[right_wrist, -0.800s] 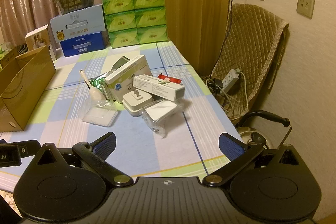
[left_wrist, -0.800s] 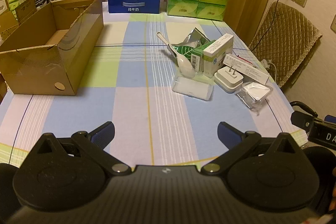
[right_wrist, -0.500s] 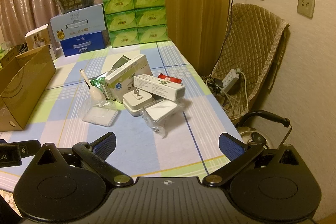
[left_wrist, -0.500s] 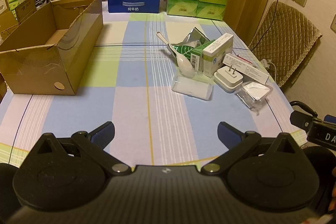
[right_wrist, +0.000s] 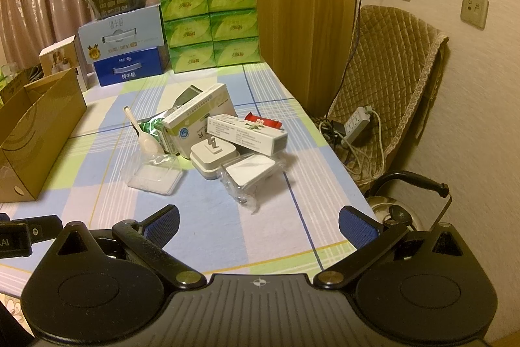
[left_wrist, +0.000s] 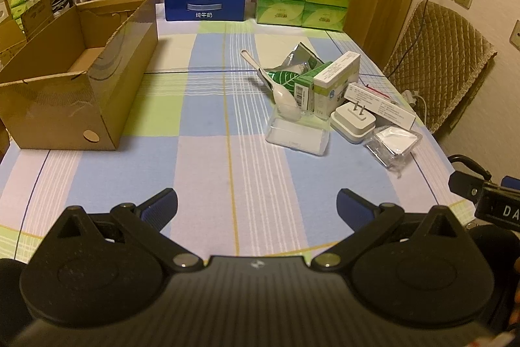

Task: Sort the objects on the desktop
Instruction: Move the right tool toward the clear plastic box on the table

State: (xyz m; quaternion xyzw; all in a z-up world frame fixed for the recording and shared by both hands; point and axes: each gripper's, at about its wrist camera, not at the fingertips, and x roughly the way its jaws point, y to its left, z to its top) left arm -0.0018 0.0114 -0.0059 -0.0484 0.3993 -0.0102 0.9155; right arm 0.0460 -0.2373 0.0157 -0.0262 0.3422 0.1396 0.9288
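Left wrist view shows the left gripper (left_wrist: 256,204) held wide, with nothing between its fingers, above the near edge of the table (left_wrist: 208,171). The right gripper (right_wrist: 258,221) is likewise spread wide and empty, near the table's near right corner. An open cardboard box (left_wrist: 81,93) is set along the left edge of the table and appears empty as far as can be seen. The objects to be sorted are clustered toward the right edge: a white spoon (left_wrist: 273,83), a clear plastic tray (left_wrist: 297,137) on which the spoon's bowl rests, a green and white carton (right_wrist: 198,119), a long white box (right_wrist: 247,132), a white plug adapter (right_wrist: 213,156) with its prongs upward, and a bagged white item (right_wrist: 248,174) nearest the near edge. No item is judged to have been sorted yet. The cluster lies ahead and to the right of the left gripper, but directly ahead and slightly left of the right gripper; the right gripper is therefore judged the nearer one. The bagged white item is the closest piece to it. The long white box is laid with its long axis running crosswise to the right gripper's fingers, so a wrist turn is probably required before it is grasped across its narrow side.
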